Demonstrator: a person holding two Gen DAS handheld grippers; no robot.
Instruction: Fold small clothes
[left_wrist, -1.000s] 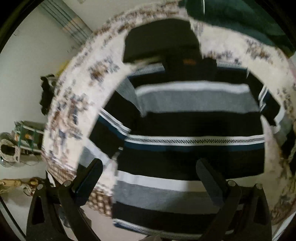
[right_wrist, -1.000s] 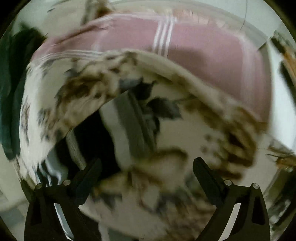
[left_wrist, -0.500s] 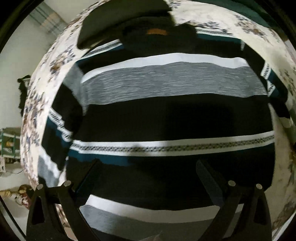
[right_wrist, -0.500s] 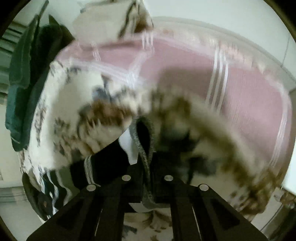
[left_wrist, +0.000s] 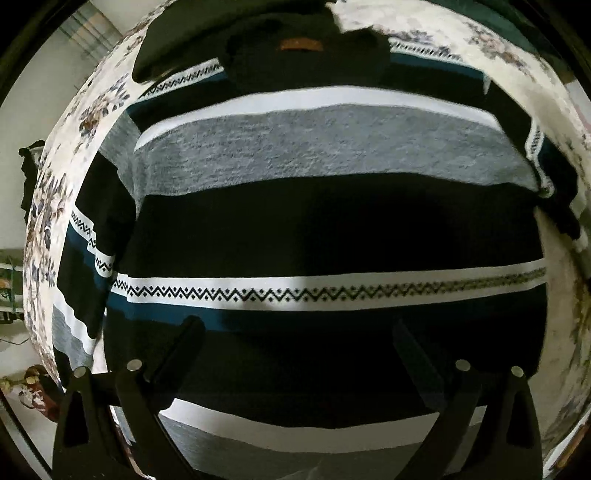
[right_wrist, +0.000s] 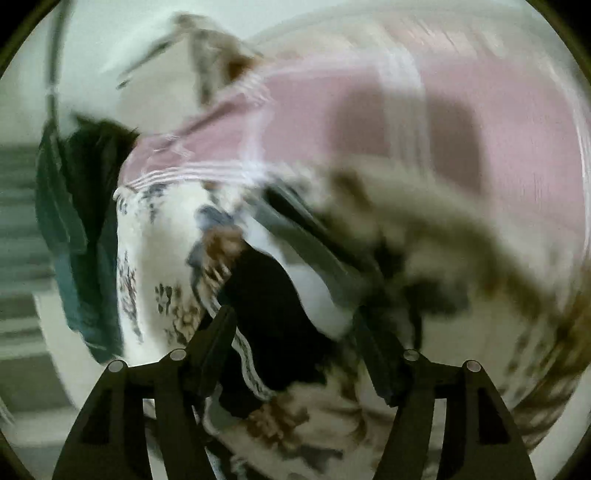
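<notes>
A small striped sweater (left_wrist: 314, 221), black, grey, white and teal with zigzag bands, lies flat on a floral bedspread (left_wrist: 48, 206), collar at the far end. My left gripper (left_wrist: 295, 332) is open and hovers close above its lower body. In the blurred right wrist view, one sleeve (right_wrist: 280, 295) of the sweater lies on the bedspread (right_wrist: 155, 258). My right gripper (right_wrist: 295, 325) is open just above that sleeve, a finger on each side of it.
A black garment (left_wrist: 192, 40) lies beyond the collar. A pink striped blanket (right_wrist: 369, 122) lies past the floral spread. Dark green and black clothes (right_wrist: 74, 229) hang at the left. The bed's left edge (left_wrist: 33, 295) drops to the floor.
My left gripper has moved in closer over the sweater. My right gripper was open, shut on the sleeve half a second ago, and now has opened again while moving.
</notes>
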